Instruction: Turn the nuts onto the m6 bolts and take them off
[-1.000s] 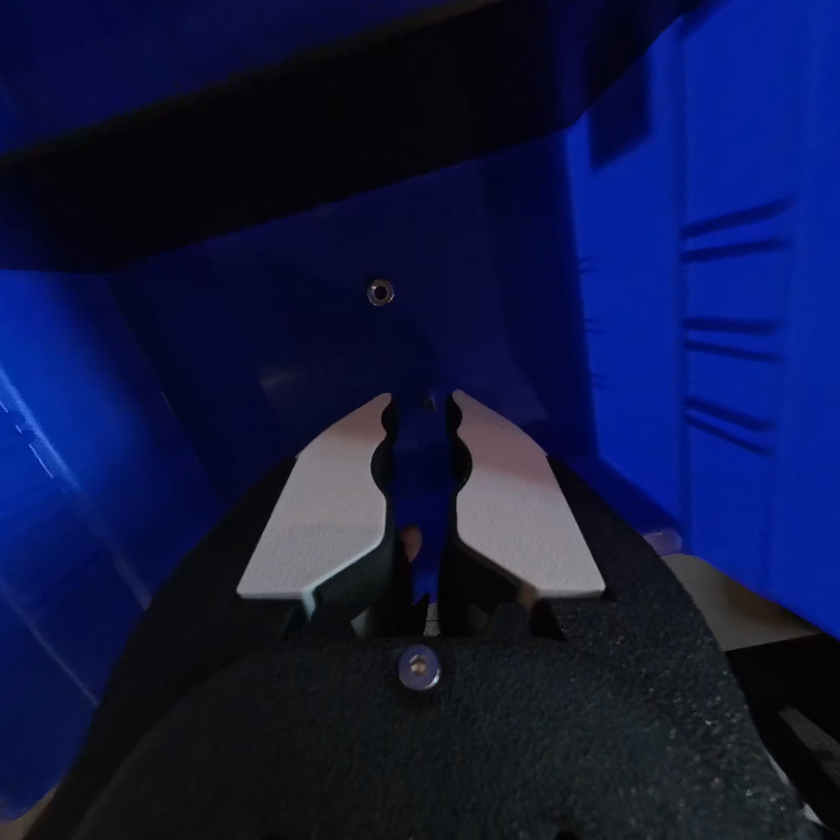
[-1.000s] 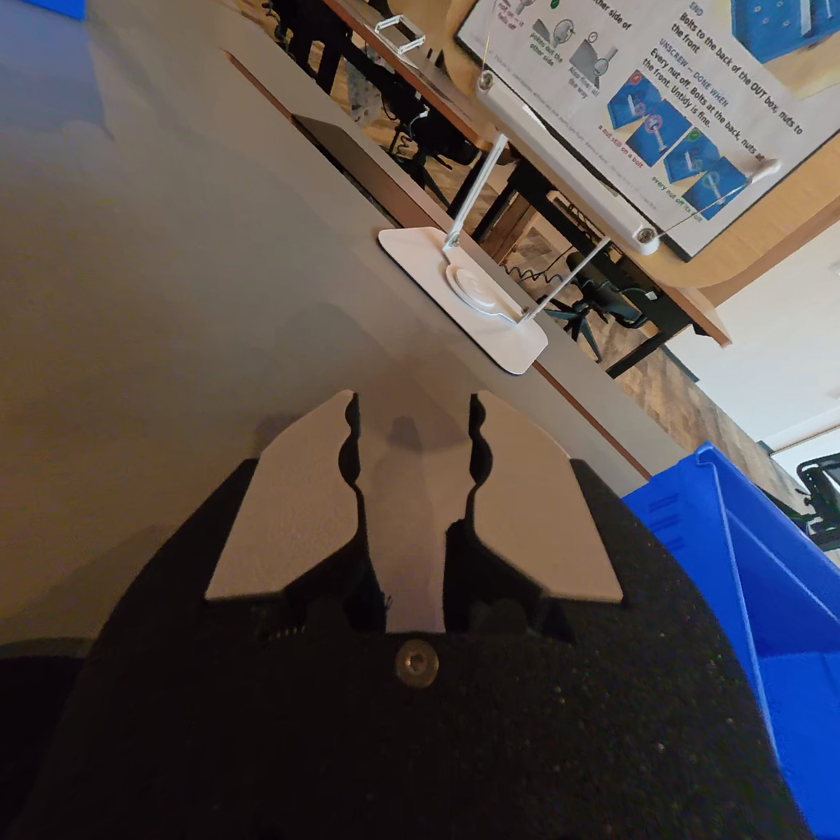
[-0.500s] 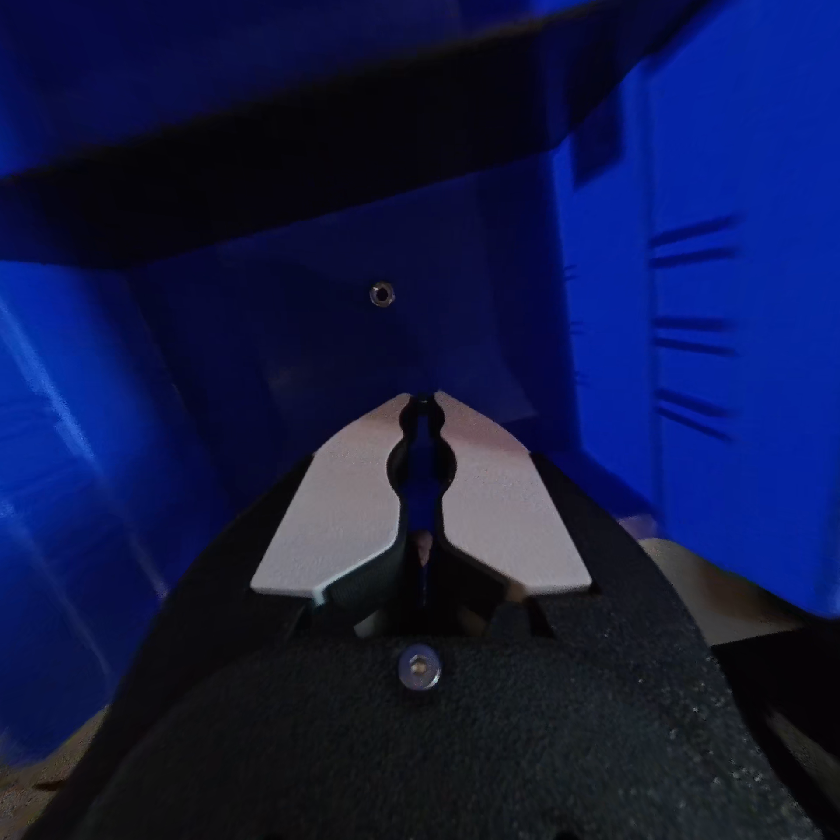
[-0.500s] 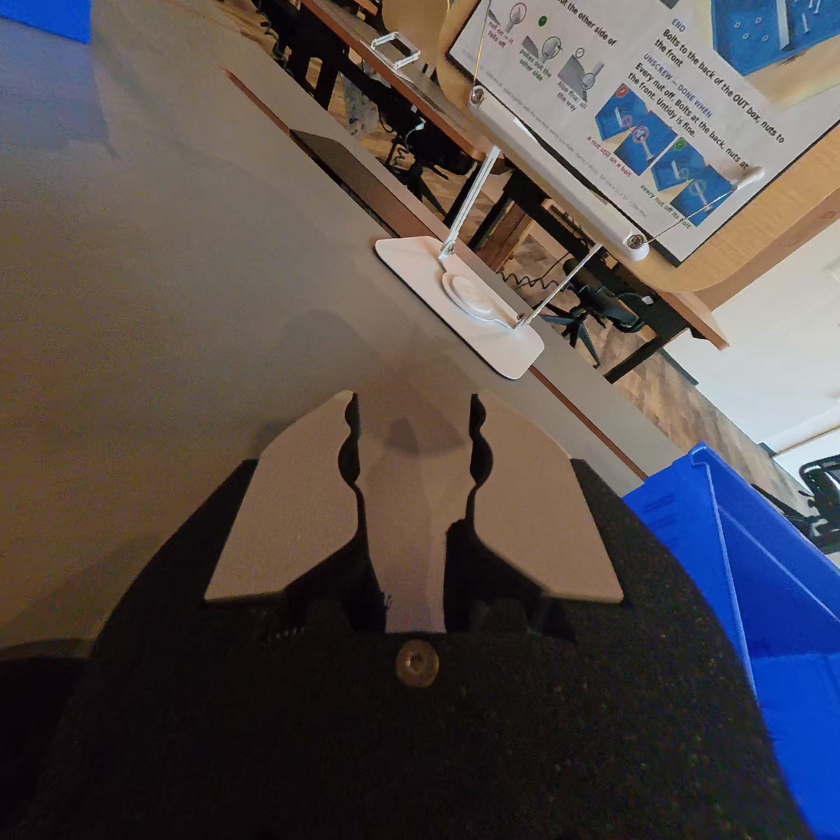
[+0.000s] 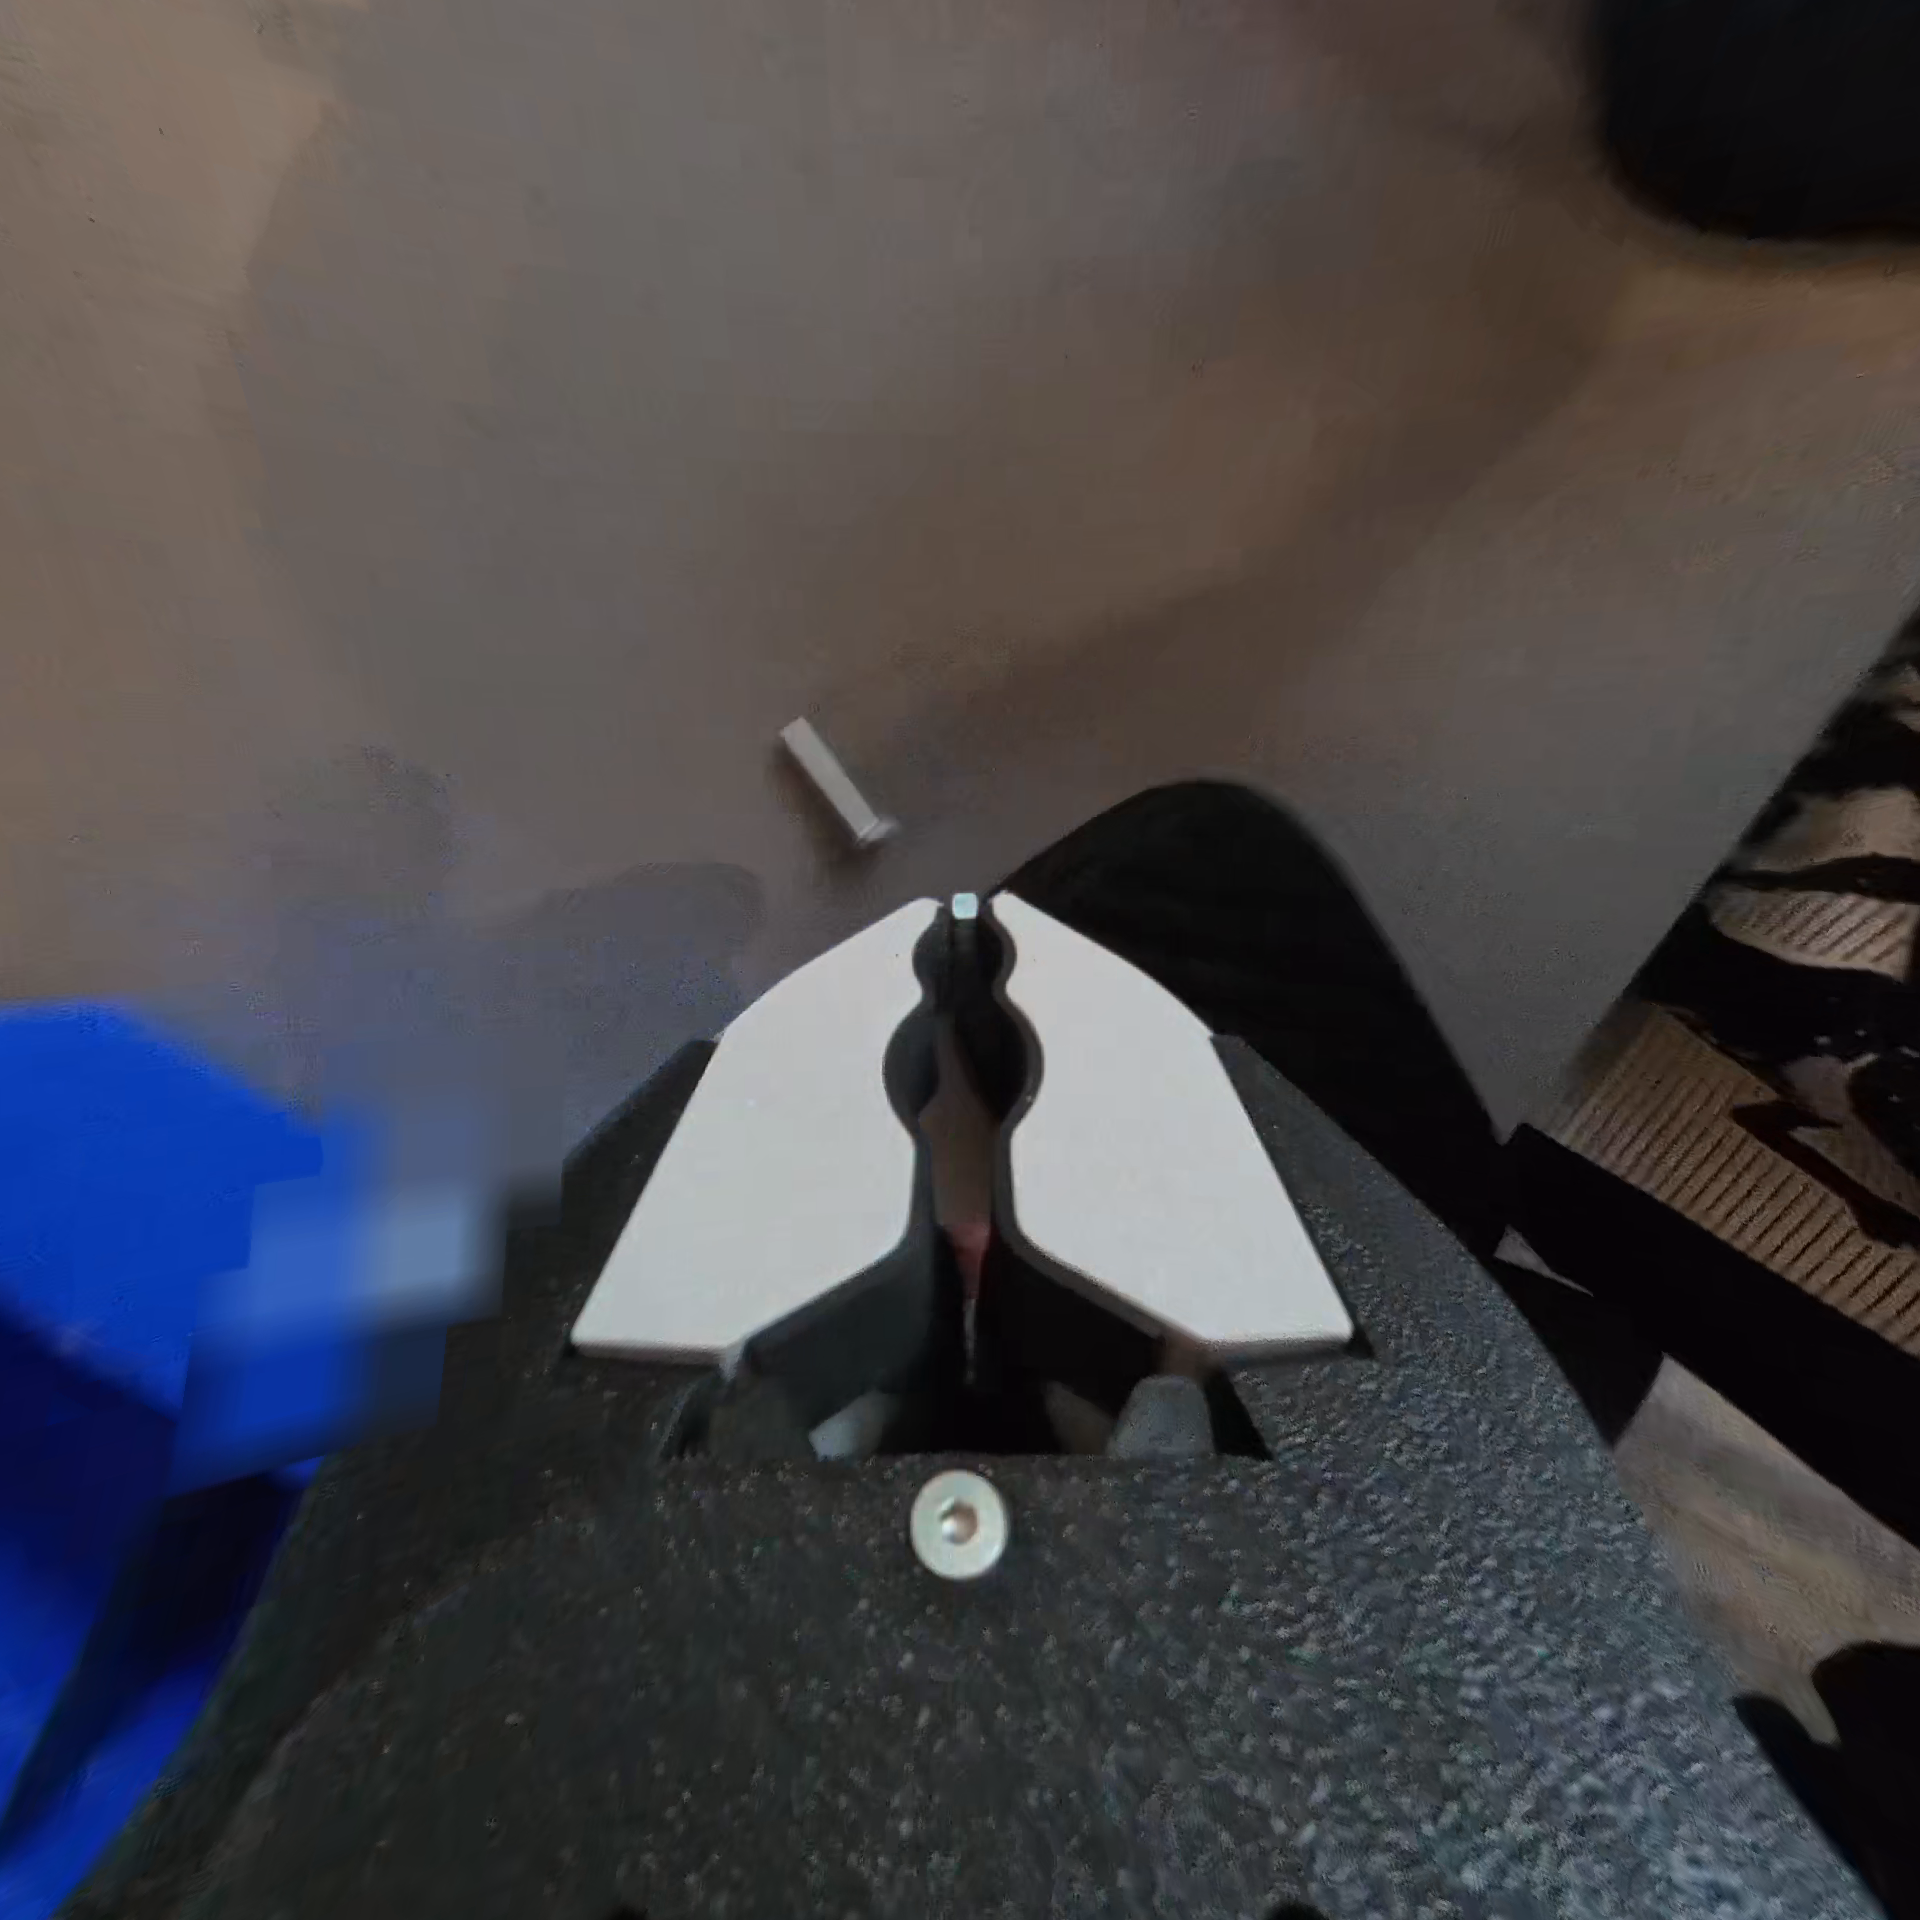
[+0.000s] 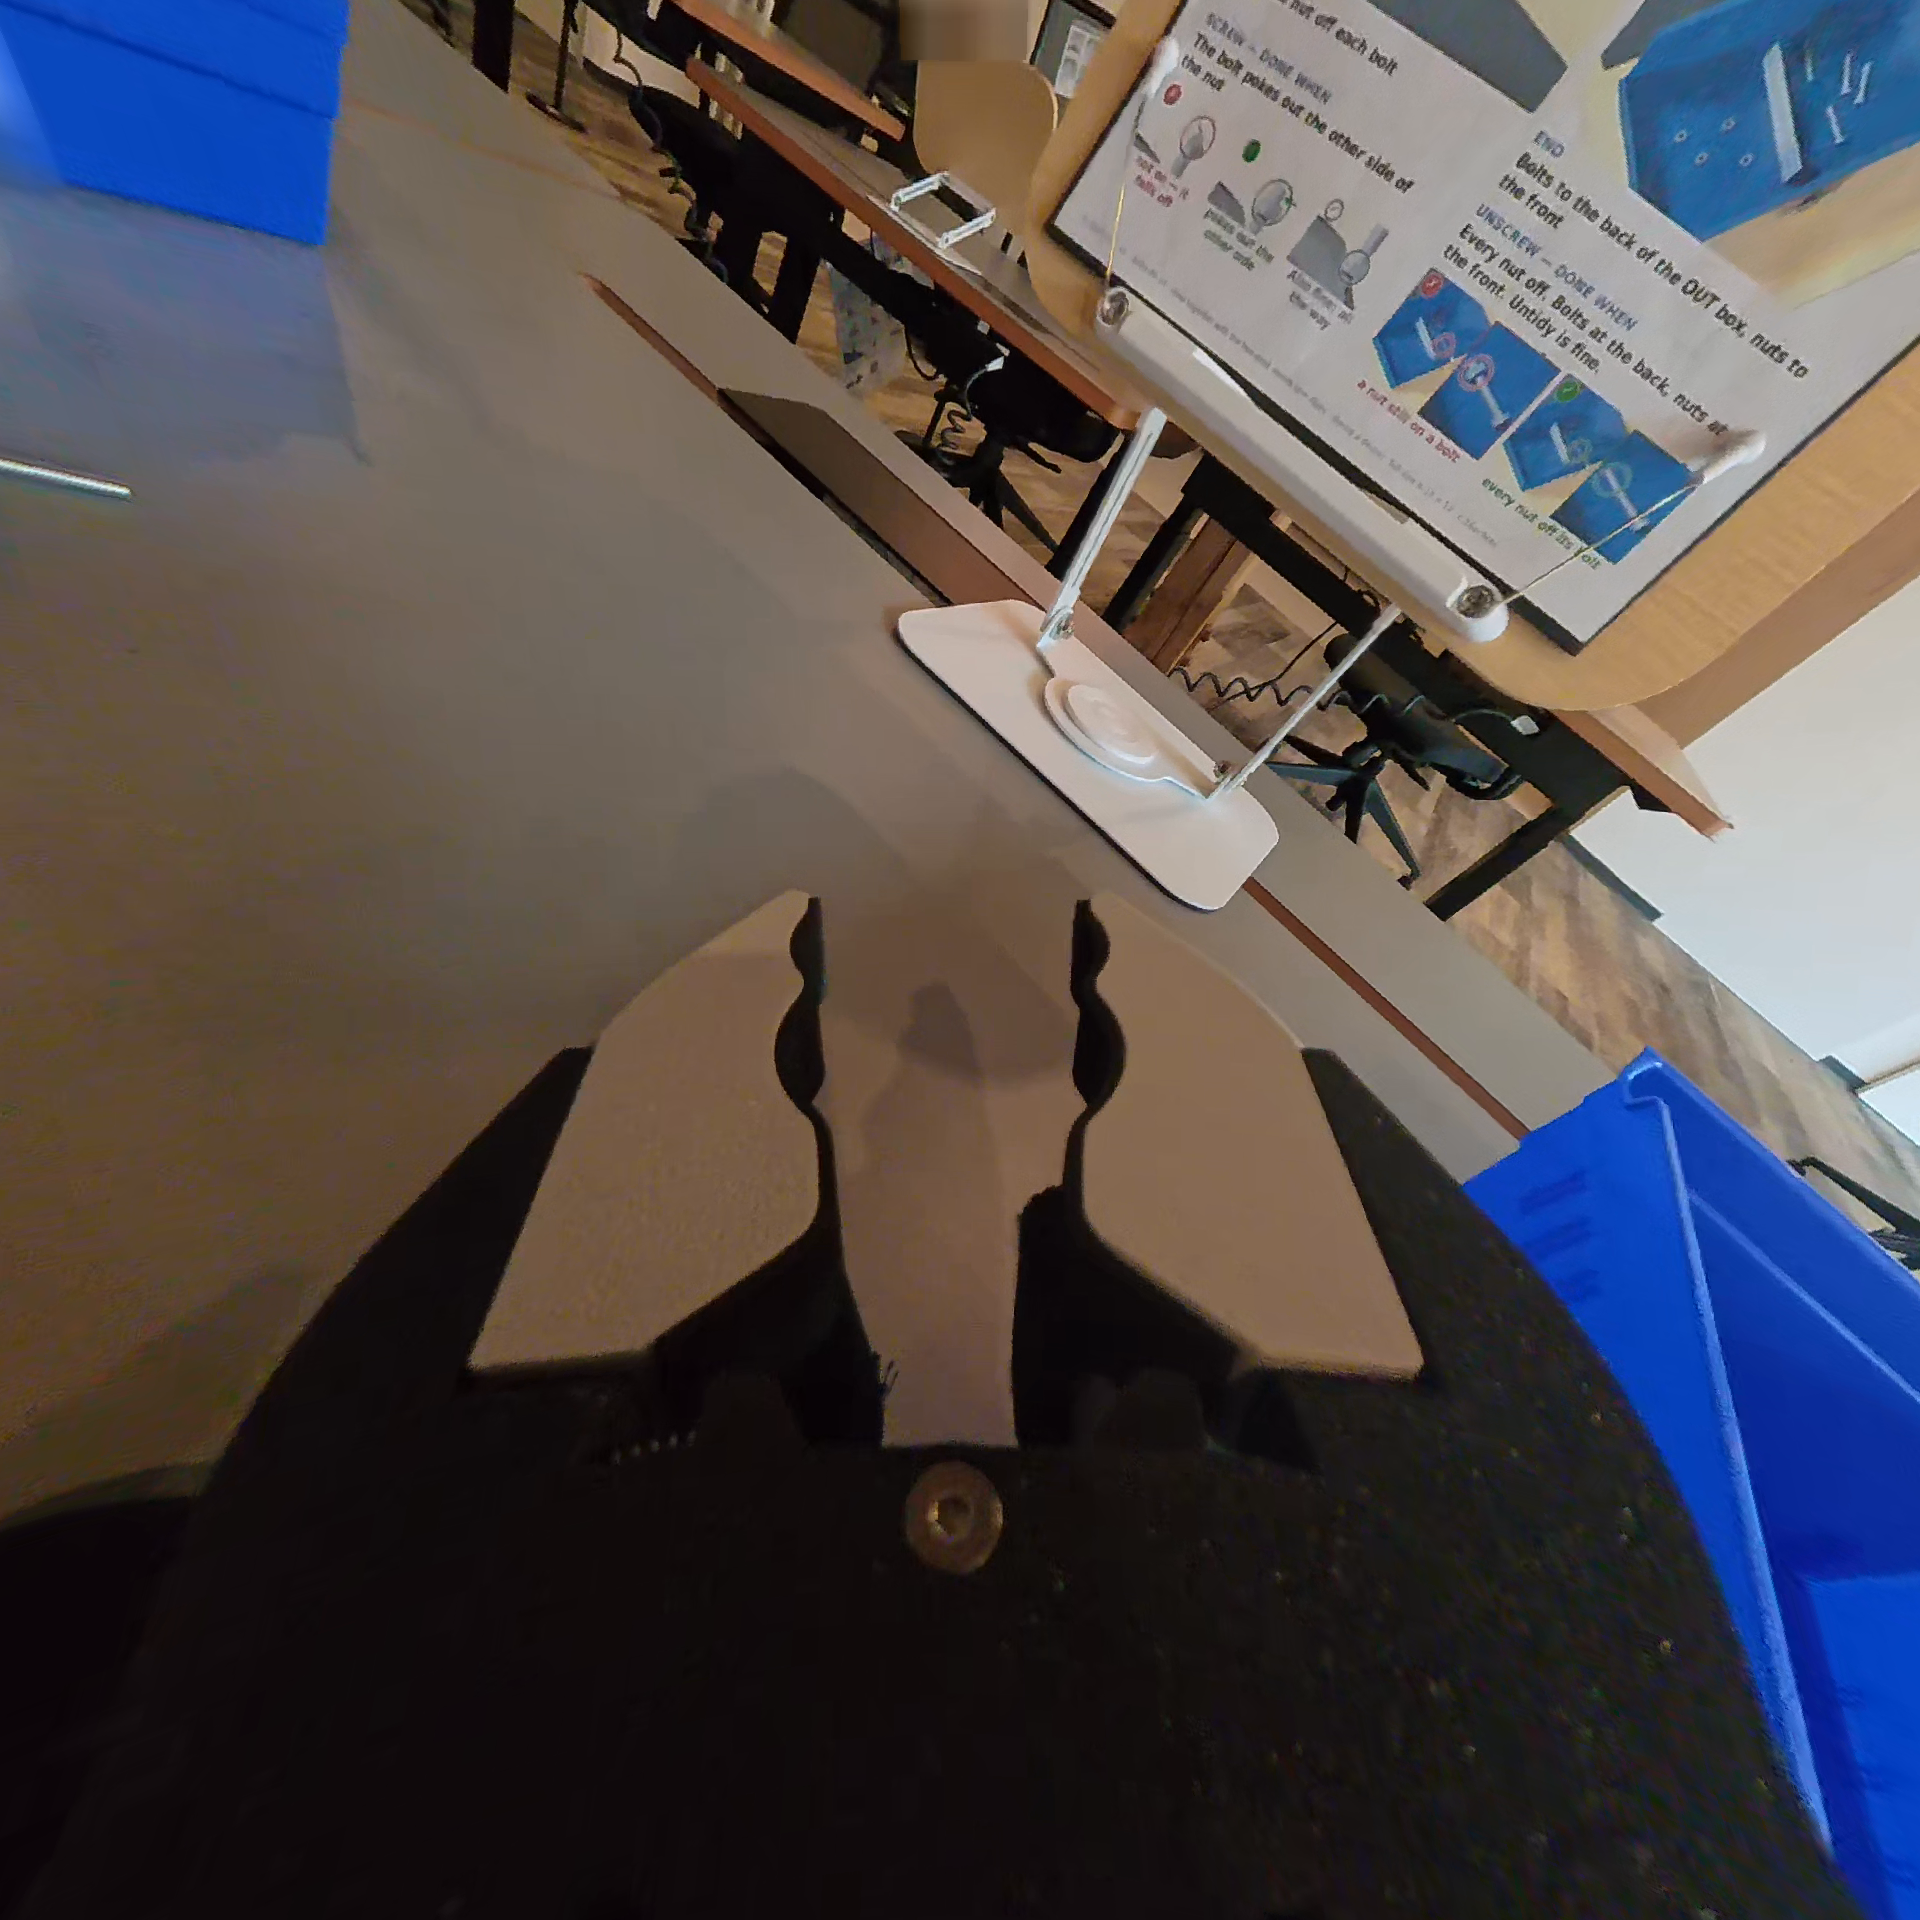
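Our left claw is pressed nearly together on a tiny bright metal piece, by our judgement a nut seen edge-on, pinched at the very tips of its pale fingers. It hovers over the counter, a matte grey-brown surface with a faintly mottled, smooth finish. Just beyond the tips, apart from them, a bolt lies flat on the counter: a short dull-grey rod with a slightly wider head at its nearer end, with no nut on it. A blurred blue plastic bin fills the lower left of that view. Our right claw stands wide apart and bare, with only counter visible between its scalloped, flat fingers; both claws sit on rough, grainy black bodies. In the right view a second rigid, glossy blue bin stands at the right, a white flat-based stand holds up a printed instruction sheet, and a thin metal rod shows at the left edge, too little of it to identify. We judge the task to be at an early stage of one cycle: a nut is picked up, the bolt is not yet held, and threading on and taking off remain to be done.
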